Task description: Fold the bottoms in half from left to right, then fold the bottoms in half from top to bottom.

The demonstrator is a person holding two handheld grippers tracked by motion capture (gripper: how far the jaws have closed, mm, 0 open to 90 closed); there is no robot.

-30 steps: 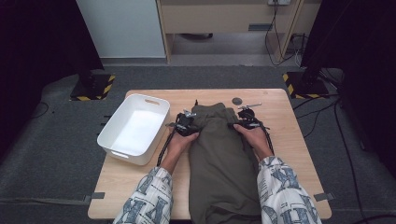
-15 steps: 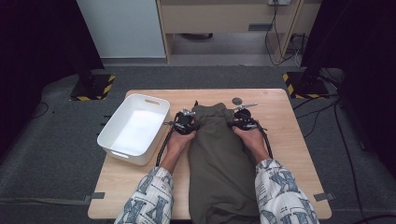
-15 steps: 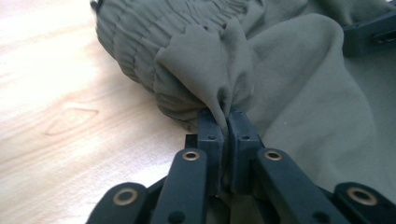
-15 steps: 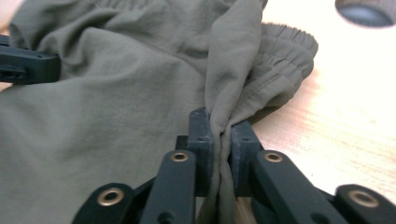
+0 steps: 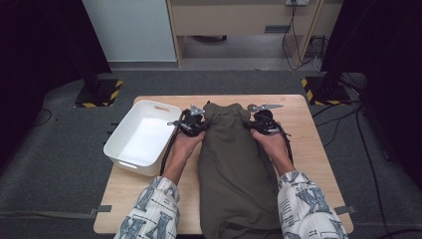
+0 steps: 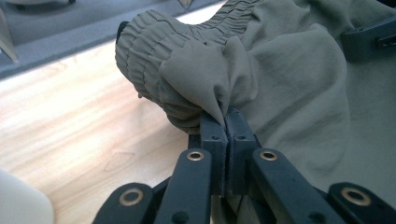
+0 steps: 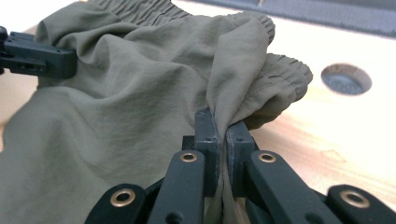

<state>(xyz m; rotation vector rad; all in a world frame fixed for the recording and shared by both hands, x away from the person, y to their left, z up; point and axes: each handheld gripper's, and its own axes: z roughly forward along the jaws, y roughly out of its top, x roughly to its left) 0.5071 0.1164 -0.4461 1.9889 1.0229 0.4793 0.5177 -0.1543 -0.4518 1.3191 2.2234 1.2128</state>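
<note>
Tabletop (image 5: 308, 149): light wood, set on grey carpet; dark stands with yellow-black striped feet at the far left and right corners.

Olive-green garment (image 5: 234, 169): the largest thing on the tabletop, lying lengthwise down the middle from near the far edge to the near edge, between the person's two forearms. Gathered elastic waistband at the far end; fabric there is bunched and drawn up off the wood at both corners.

White tub (image 5: 142, 137): rectangular, at the left side of the tabletop, overhanging the left edge, just beside the left hand, apart from the garment.

Patterned sleeves (image 5: 149, 211): both forearms come in from the near edge, one on each side of the garment.

Left tool (image 6: 225, 122): at the left corner of the waistband. Jaws have just been closing and now stand pressed together with a fold of olive fabric pinched between the pads; the elastic band bulges above and to the left of the tips.

Right tool (image 7: 223, 126): at the right corner of the waistband. Jaws likewise just closed, clamped on a ridge of fabric that rises between the pads; the ruffled waistband edge hangs to their right.

Round hole (image 7: 346, 78): a small grommet opening in the tabletop, near the waistband's right corner, not touching it
</note>
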